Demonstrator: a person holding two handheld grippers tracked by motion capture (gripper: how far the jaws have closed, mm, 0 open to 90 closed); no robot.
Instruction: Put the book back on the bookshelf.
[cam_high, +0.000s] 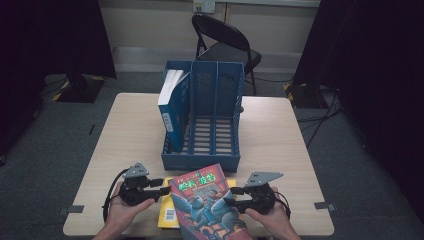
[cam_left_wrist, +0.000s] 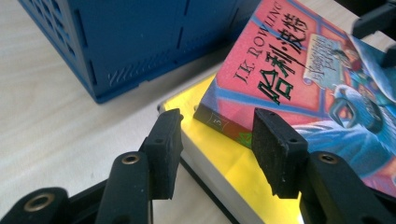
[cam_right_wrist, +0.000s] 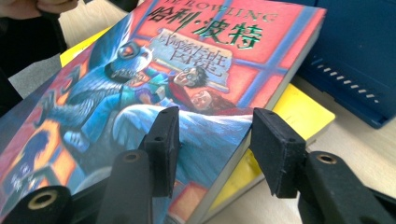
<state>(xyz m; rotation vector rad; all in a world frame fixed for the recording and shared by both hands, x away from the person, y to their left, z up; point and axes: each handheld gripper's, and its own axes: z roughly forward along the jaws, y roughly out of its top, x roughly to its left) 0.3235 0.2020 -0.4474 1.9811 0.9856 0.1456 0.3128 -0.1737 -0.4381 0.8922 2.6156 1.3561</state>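
Atop yellow book (cam_high: 166, 212), red book (cam_high: 205, 205) lengthwise toward blue rack (cam_high: 202, 120), both grippers' fingers spread at its edges.

a light wooden table (cam_high: 280, 130) stands on grey carpet. a blue file rack (cam_high: 202, 120) sits at its middle, back from the near edge. a yellow book (cam_high: 167, 212) lies flat by the near edge, just in front of the rack, with a red book (cam_high: 207, 207) stacked on it.
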